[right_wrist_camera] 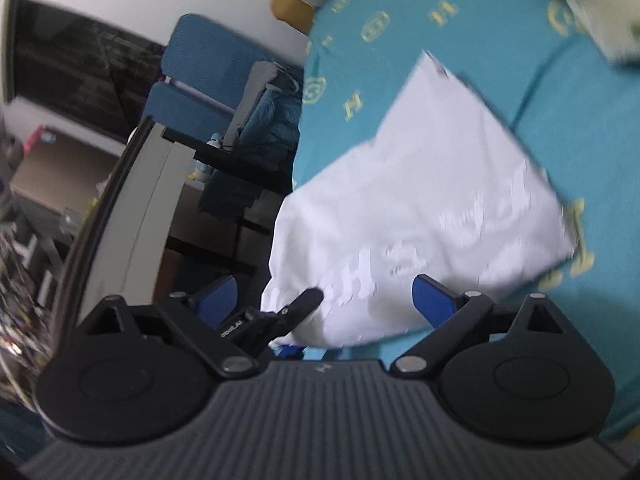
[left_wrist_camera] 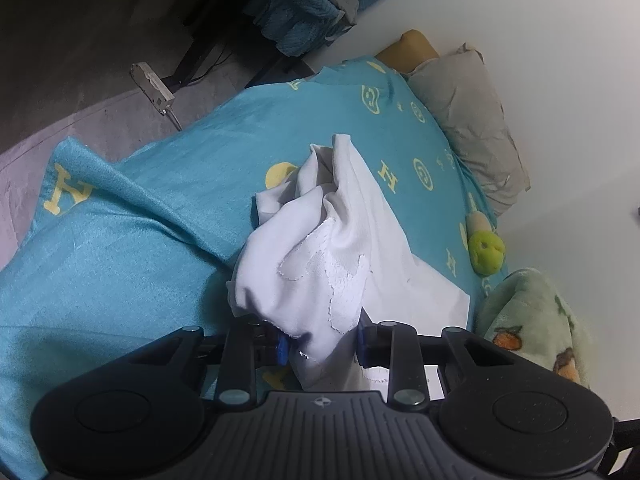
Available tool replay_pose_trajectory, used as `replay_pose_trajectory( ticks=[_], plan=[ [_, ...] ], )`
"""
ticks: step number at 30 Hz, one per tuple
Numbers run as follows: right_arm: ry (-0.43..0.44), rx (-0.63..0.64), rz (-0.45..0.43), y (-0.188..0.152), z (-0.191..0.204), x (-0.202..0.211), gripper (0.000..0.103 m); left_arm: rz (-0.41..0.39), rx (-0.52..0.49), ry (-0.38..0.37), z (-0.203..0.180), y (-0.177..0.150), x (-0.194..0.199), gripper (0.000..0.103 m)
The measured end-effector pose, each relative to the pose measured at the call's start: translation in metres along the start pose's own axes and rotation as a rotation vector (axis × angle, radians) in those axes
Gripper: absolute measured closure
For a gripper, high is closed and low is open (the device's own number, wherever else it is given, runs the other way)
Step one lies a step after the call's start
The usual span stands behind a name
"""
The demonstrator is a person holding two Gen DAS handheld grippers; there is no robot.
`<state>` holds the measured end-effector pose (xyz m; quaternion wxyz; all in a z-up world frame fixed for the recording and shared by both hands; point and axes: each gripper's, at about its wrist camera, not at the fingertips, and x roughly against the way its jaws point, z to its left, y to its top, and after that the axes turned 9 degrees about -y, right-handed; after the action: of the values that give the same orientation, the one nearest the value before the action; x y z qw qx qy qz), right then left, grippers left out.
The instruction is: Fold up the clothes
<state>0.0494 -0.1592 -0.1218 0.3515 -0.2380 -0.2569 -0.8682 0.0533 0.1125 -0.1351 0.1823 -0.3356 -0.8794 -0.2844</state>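
A white garment (left_wrist_camera: 332, 236) with a pale embroidered patch lies bunched on a teal bedspread (left_wrist_camera: 168, 184) with yellow letters. My left gripper (left_wrist_camera: 322, 346) has its blue pads closed around a fold of the garment's near edge, lifting it. In the right wrist view the same white garment (right_wrist_camera: 432, 200) lies spread and blurred over the bedspread (right_wrist_camera: 440, 20). My right gripper (right_wrist_camera: 324, 300) is open, its blue fingers (right_wrist_camera: 434, 294) wide apart just before the garment's near edge, holding nothing.
A grey pillow (left_wrist_camera: 472, 120) and a green soft toy (left_wrist_camera: 486, 252) lie by the white wall. A pale green blanket (left_wrist_camera: 532, 320) is at the right. The bed edge drops to a grey floor with a power strip (left_wrist_camera: 154, 84). A dark desk (right_wrist_camera: 224, 160) stands left of the bed.
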Motion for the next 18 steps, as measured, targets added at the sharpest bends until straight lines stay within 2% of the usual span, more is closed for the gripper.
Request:
replay_pose_trajectory(
  ticks=[3, 5, 8, 10, 12, 16, 18],
  plan=[
    [0.059, -0.167, 0.096, -0.007, -0.020, -0.017, 0.006, -0.001, 0.011, -0.008, 0.002, 0.001, 0.001, 0.071],
    [0.063, -0.269, 0.133, -0.012, -0.034, -0.029, 0.006, -0.003, 0.032, -0.018, 0.004, 0.002, 0.002, 0.072],
    [0.028, -0.363, 0.141, -0.017, -0.052, -0.043, 0.006, -0.005, 0.069, -0.034, 0.009, 0.004, 0.002, 0.072],
    [0.000, -0.386, 0.101, -0.016, -0.059, -0.044, 0.009, -0.002, 0.092, -0.039, 0.012, 0.004, 0.002, 0.072],
    [-0.023, -0.403, 0.062, -0.014, -0.063, -0.043, 0.024, 0.003, 0.110, -0.040, 0.016, 0.005, 0.001, 0.071],
    [-0.074, -0.427, -0.046, -0.006, -0.071, -0.031, 0.029, 0.023, 0.176, -0.033, 0.028, 0.005, -0.003, 0.056],
    [-0.099, -0.434, -0.095, -0.003, -0.074, -0.026, 0.036, 0.036, 0.212, -0.031, 0.034, 0.006, -0.006, 0.047]
  ],
)
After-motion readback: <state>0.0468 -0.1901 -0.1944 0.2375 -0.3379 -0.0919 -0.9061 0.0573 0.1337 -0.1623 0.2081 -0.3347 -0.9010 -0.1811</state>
